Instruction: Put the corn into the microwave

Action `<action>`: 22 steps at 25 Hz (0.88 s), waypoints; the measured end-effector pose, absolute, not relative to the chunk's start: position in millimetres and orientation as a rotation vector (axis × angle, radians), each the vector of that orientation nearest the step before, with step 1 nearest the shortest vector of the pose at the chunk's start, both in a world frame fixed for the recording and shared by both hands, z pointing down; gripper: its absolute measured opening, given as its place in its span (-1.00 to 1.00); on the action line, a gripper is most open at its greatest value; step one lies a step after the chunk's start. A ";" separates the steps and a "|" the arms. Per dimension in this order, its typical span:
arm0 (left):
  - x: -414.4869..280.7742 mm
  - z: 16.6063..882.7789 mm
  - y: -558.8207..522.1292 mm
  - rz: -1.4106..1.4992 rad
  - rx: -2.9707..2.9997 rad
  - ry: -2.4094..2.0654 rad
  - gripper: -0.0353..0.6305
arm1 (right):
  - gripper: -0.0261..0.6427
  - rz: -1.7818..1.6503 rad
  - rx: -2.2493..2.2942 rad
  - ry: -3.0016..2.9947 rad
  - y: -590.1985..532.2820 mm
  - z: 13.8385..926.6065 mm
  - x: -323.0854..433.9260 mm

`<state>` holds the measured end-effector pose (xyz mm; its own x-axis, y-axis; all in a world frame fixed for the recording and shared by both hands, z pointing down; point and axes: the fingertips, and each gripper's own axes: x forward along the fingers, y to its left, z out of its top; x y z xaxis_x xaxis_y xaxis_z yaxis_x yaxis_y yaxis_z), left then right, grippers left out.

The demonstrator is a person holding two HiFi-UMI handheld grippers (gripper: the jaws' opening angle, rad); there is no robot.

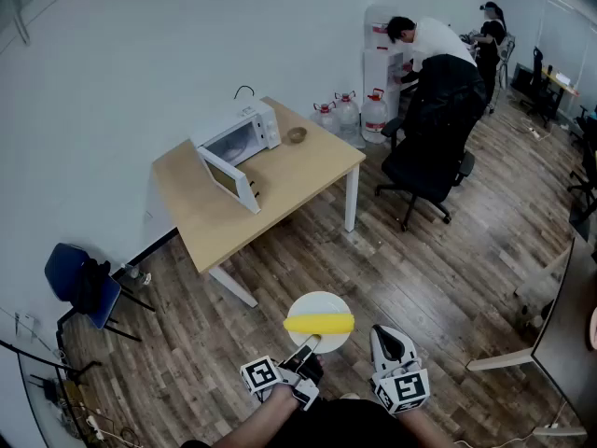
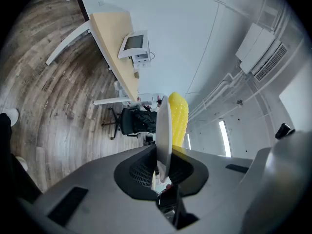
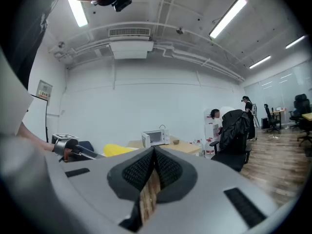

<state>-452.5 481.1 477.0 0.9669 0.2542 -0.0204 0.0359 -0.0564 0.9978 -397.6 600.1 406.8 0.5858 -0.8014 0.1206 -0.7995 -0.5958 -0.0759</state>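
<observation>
A yellow corn cob (image 1: 319, 323) lies on a round white plate (image 1: 319, 342) held level over the wooden floor. My left gripper (image 1: 307, 349) is shut on the plate's near rim. In the left gripper view the plate (image 2: 163, 130) stands edge-on between the pads, with the corn (image 2: 178, 117) on it. My right gripper (image 1: 388, 337) hangs beside the plate, shut and holding nothing; its pads (image 3: 165, 165) meet in the right gripper view. The white microwave (image 1: 240, 135) stands on the far wooden table (image 1: 308, 171) with its door (image 1: 227, 177) swung open. It also shows small in both gripper views, microwave (image 2: 135, 44) and microwave (image 3: 156, 138).
A small brown bowl (image 1: 297, 135) sits on the table right of the microwave. A black office chair (image 1: 432, 138) with a jacket stands past the table's right end, with people behind it. Water bottles (image 1: 347, 112) line the wall. A blue chair (image 1: 82, 283) is at the left.
</observation>
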 end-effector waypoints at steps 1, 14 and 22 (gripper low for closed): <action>-451.9 475.5 483.2 0.171 1.621 0.227 -0.79 | -0.74 -0.216 -2.781 1.415 601.7 406.6 -398.4; -422.5 485.3 493.6 0.152 1.616 0.211 -0.79 | -0.74 -0.310 -2.762 1.295 664.2 443.8 -380.8; -343.4 504.3 468.9 0.158 1.598 0.231 -0.79 | -0.74 -0.356 -2.819 1.296 642.9 459.4 -320.9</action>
<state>-343.4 468.9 504.3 0.9686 0.2449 -0.0417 0.0506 -0.0299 0.9983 -320.9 642.9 459.4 0.6297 -0.7512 0.1981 -0.7468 -0.6555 -0.1120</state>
